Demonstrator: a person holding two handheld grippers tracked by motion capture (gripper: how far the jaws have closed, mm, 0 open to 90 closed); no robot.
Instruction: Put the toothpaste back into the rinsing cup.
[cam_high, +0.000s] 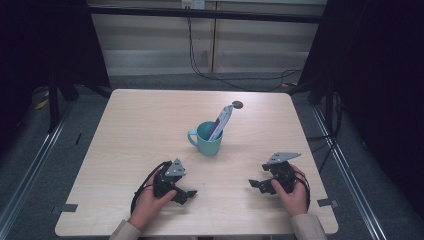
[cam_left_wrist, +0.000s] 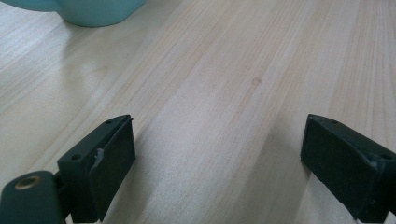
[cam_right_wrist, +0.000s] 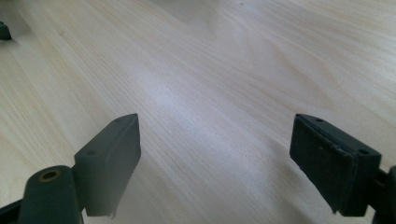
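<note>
The left gripper (cam_high: 186, 192) rests low on the wooden table (cam_high: 135, 130), at about 7 o'clock from the teal mug (cam_high: 206, 140), and the person's left hand (cam_high: 150, 200) holds it from behind. In the left gripper view its two black jaws stand wide apart with only bare wood between them, so it is open and holds nothing. The bottom of the mug (cam_left_wrist: 93, 11) appears at the top left edge of that view, well apart from the jaws.

The right gripper (cam_high: 257, 184) rests at about 4 o'clock from the mug, held by the right hand (cam_high: 292, 192). Its jaws are also spread wide over bare table in the right gripper view, and nothing is between them.

The mug stands upright near the middle of the table, with its handle turned to about 9 o'clock. Inside it is a white and purple tube (cam_high: 221, 120), perhaps toothpaste, though the print is too small to read. The tube leans toward 1 o'clock and rises above the rim. A small dark round spot (cam_high: 237, 104) lies on the table just beyond the top end of the tube.
</note>
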